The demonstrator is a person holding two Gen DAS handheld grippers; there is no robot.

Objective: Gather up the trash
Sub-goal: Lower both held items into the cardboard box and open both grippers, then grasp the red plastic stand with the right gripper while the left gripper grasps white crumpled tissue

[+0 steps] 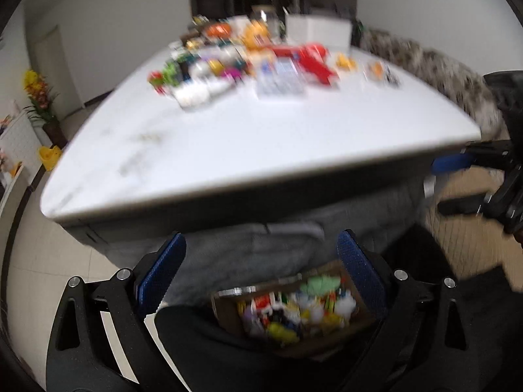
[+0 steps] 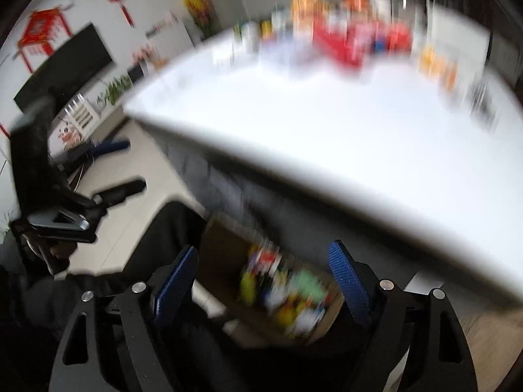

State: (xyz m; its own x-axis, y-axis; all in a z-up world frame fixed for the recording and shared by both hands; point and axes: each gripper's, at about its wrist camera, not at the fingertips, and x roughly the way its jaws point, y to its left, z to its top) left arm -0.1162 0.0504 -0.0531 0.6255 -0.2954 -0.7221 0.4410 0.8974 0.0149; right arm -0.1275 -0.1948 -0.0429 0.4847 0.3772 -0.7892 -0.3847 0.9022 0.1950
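Note:
Both views are motion-blurred. A brown cardboard box [image 1: 294, 310] full of colourful trash sits on the floor below the table's near edge; it also shows in the right wrist view [image 2: 278, 281]. My left gripper [image 1: 261, 268] is open and empty, held above the box. My right gripper [image 2: 261, 277] is open and empty, also above the box. A pile of colourful packets and bottles [image 1: 242, 62] lies on the far half of the white table [image 1: 248, 140]. The right gripper shows at the right edge of the left wrist view [image 1: 474, 179].
A white box [image 1: 318, 31] stands at the table's back. A patterned sofa [image 1: 434, 72] lies behind the table on the right. Yellow flowers [image 1: 36, 91] stand by the left wall. A dark TV [image 2: 65, 65] hangs on the wall.

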